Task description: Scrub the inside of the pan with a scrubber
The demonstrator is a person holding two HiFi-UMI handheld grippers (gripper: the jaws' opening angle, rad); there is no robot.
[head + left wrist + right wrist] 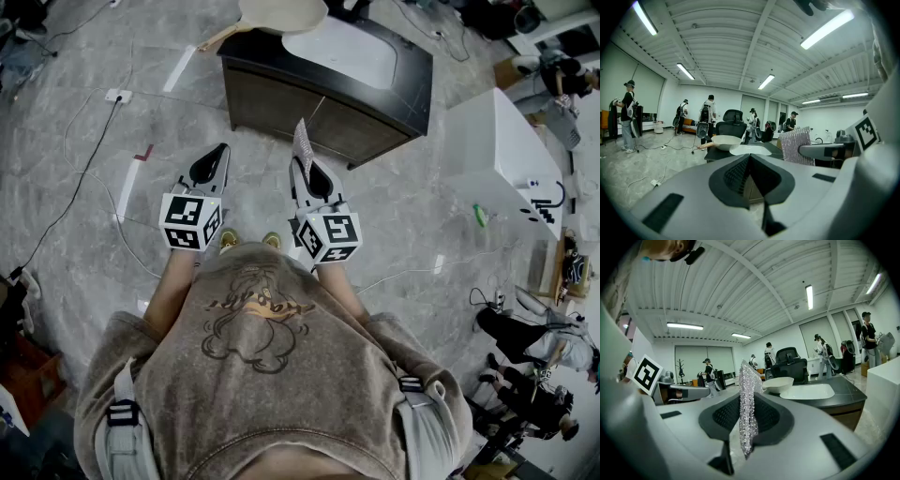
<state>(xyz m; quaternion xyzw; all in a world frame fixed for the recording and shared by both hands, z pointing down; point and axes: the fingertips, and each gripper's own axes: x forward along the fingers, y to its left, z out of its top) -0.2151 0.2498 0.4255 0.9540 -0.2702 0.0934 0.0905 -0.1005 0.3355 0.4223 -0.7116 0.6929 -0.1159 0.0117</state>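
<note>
A person (253,375) stands on a grey floor (94,187) and holds both grippers out in front, side by side and close to level, pointing at a dark cabinet (375,112). The left gripper (218,155) is empty: in the left gripper view its jaws meet with nothing between them. The right gripper (312,176) is closed on the scrubber (302,141), a glittery silver pad held on edge. In the right gripper view the scrubber (749,380) stands upright between the pads, with its upper part rising past the jaw tips. From the left gripper view the same pad (796,145) shows flat-on, just to the right. The pan (281,13), pale with a wooden handle, sits on the far part of the cabinet top, well apart from both grippers, and its handle points towards the left of the head view. It rests just beside a white basin (342,52) set into the top. Both gripper views show the pan (724,141) (777,384) standing upright behind the basin. A white table (506,159) stands to the right of the cabinet, and cables (84,178) trail across the floor on the left. Several people (708,117) stand in the background of the room.
</note>
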